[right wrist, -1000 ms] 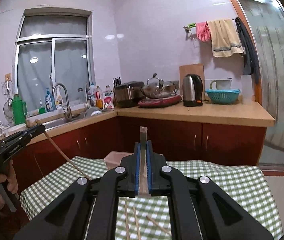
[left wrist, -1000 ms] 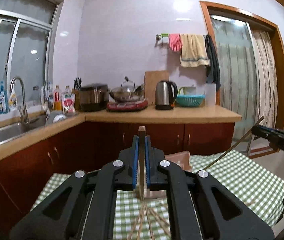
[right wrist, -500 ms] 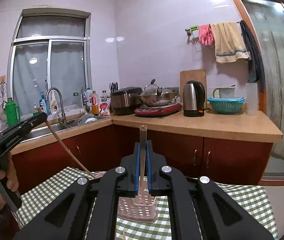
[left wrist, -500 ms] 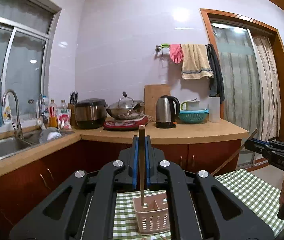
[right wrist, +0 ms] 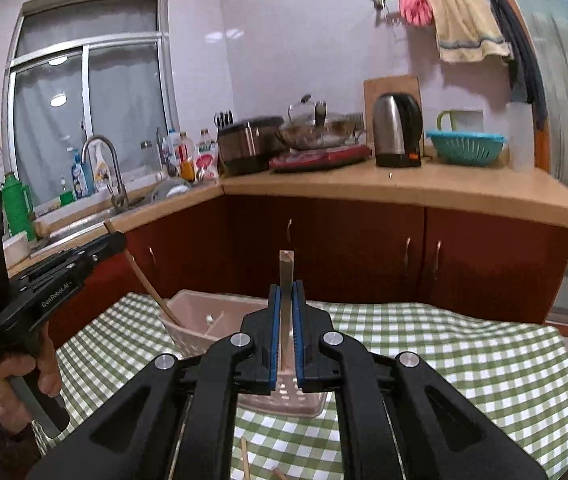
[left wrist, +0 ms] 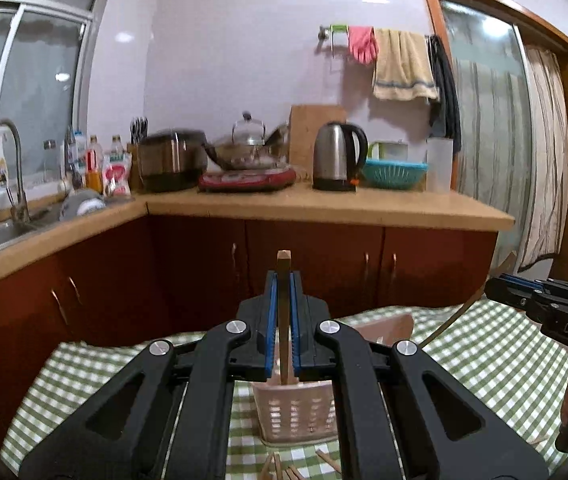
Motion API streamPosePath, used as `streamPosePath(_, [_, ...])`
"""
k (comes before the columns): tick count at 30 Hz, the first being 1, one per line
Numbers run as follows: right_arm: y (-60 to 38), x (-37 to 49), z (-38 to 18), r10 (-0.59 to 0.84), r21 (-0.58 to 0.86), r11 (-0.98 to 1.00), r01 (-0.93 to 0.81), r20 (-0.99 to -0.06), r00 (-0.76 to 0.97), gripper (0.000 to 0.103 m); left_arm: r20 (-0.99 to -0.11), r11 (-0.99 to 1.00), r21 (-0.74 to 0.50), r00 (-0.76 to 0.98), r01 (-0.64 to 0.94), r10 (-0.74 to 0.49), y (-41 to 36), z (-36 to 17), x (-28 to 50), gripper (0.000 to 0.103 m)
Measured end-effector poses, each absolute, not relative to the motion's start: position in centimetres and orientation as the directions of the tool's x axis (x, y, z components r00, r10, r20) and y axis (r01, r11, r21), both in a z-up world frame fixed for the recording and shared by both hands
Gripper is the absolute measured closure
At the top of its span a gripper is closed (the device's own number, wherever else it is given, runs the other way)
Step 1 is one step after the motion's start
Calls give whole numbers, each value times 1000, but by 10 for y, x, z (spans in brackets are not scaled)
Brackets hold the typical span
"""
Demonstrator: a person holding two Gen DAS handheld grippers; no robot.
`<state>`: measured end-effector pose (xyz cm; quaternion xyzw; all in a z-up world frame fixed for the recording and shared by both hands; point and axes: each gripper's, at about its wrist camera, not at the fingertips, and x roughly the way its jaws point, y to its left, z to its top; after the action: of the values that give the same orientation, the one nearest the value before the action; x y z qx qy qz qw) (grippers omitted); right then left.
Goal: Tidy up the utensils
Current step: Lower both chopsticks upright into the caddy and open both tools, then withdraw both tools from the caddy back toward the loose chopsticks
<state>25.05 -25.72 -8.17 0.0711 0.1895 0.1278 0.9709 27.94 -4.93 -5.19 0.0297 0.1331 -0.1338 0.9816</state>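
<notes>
My left gripper (left wrist: 283,280) is shut on a wooden chopstick (left wrist: 283,312) whose lower end reaches into a pink perforated utensil holder (left wrist: 295,412) on the green checked tablecloth (left wrist: 483,344). My right gripper (right wrist: 286,292) is shut on a second chopstick (right wrist: 286,300) over the same holder (right wrist: 200,316). The left gripper also shows in the right wrist view (right wrist: 118,240), its chopstick (right wrist: 152,288) slanting into the holder. The right gripper shows at the right edge of the left wrist view (left wrist: 495,284). Several loose chopsticks (left wrist: 280,470) lie on the cloth near me.
Behind the table runs a counter (left wrist: 323,208) with red-brown cabinets, a kettle (left wrist: 337,156), a pot on a red cooker (left wrist: 248,178), a teal basket (left wrist: 395,170) and a sink with tap (left wrist: 8,160). A door (left wrist: 499,120) is at the right.
Both grippers have lowered their chopsticks toward and into the pink holder, which now sits closer and larger under the fingers. Both stay shut.
</notes>
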Motion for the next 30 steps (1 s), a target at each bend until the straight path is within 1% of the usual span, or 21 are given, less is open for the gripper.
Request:
streamPosePath(3, [-255,254,-90,280,191,956,-222,-374,884,96,-307,963,24,918,269,-249,-49,-64,287,96])
streamPosePath(4, [-255,255,-90,277,192,957,-219,-373,885,96,-312,964,18,918,265,-246,-47,-67,289,94])
streamPosePath(5, [-255,255,-90,275,193,957,-216,-372,887,93,-317,964,14,916,265,-247,-46,-68,289,91])
streamPosePath(6, [-255,255,-90,274,192,958,-215,-373,886,85,-324,965,10,914,263,-246,-44,-70,291,84])
streamPosePath(7, [-255,254,-90,269,190,959,-211,-370,889,79,-324,966,7,914,259,-243,-43,-71,290,69])
streamPosePath(8, [-255,253,-89,264,189,960,-206,-365,893,66,-322,967,3,916,255,-240,-42,-70,291,61])
streamPosePath(9, [-256,252,-88,255,185,962,-200,-356,899,57,-317,967,-3,917,254,-242,-40,-70,290,52])
streamPosePath(13, [-255,249,-82,239,165,967,-193,-329,914,51,-297,968,-1,925,249,-238,-36,-67,285,38])
streamPosePath(15, [-256,248,-79,235,162,968,-192,-318,919,46,-295,970,-3,926,244,-234,-34,-66,283,33])
streamPosePath(18, [-257,238,-71,217,144,973,-182,-287,933,44,-287,974,-14,932,226,-221,-29,-65,278,23])
streamPosePath(20, [-256,229,-66,207,129,976,-178,-264,942,44,-278,976,-22,937,216,-213,-25,-63,273,20])
streamPosePath(22, [-255,215,-62,196,110,979,-175,-236,952,44,-274,978,-21,940,205,-203,-22,-62,265,14])
streamPosePath(25, [-252,192,-63,186,82,982,-172,-208,960,44,-269,983,-19,946,184,-182,-16,-65,250,12])
streamPosePath(30, [-248,154,-90,171,46,985,-165,-219,961,44,-287,989,0,947,150,-144,-8,-80,224,11])
